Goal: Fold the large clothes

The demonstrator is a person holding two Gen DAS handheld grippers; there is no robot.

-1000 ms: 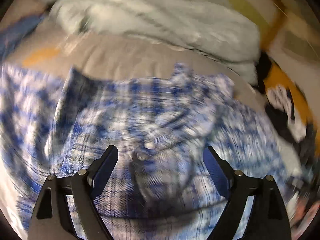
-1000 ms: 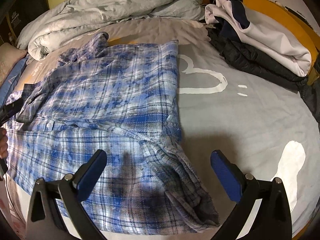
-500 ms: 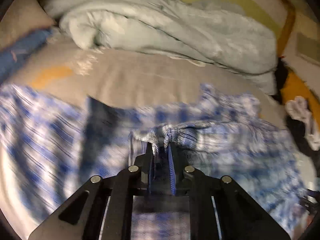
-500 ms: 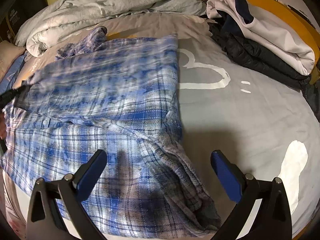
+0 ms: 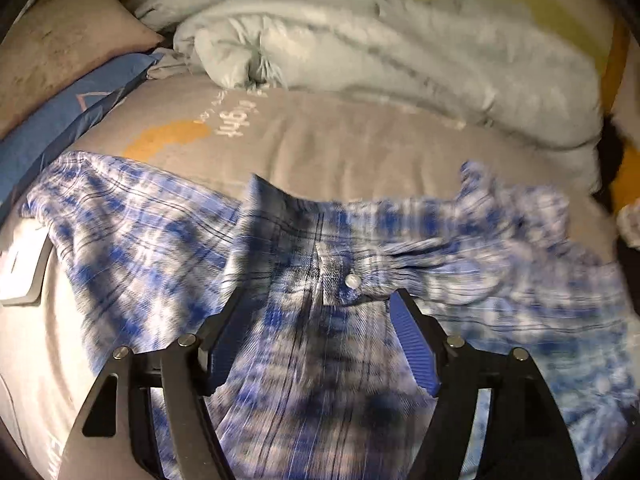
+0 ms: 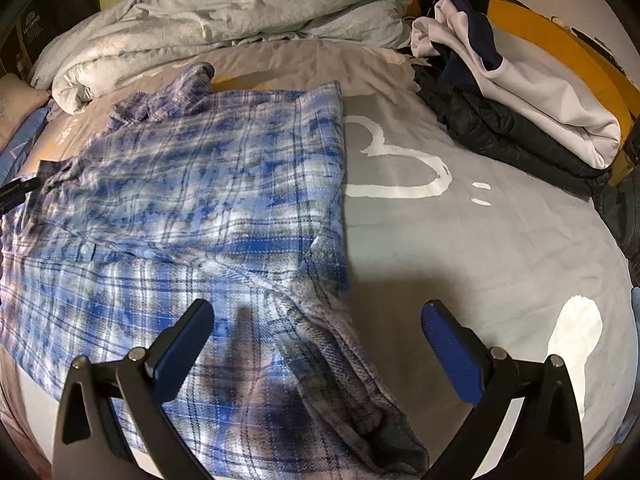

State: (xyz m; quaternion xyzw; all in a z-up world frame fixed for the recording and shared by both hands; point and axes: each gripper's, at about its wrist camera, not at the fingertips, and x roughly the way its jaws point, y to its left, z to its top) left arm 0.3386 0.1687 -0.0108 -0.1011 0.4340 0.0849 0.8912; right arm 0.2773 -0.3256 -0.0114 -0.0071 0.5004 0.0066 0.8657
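Grey bed (image 6: 460,240) carried our plaid shirt (image 6: 180,208); left claw (image 5: 320,344) and right claw (image 6: 316,344) both released. Risk: bunched sleeve (image 6: 352,380) skewing our fold.

Bedsheet (image 5: 360,148) print beside the orange patch (image 5: 168,140): seems to read "night", upside down; smaller line blurred, unreadable.

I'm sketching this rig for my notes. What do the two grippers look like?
The left gripper and right gripper look alike: black angular linkage arms with triangular cut-outs and silver round pivot pins, ending in flat fingers faced with blue ribbed pads. No cables, markings or sleeves are visible.
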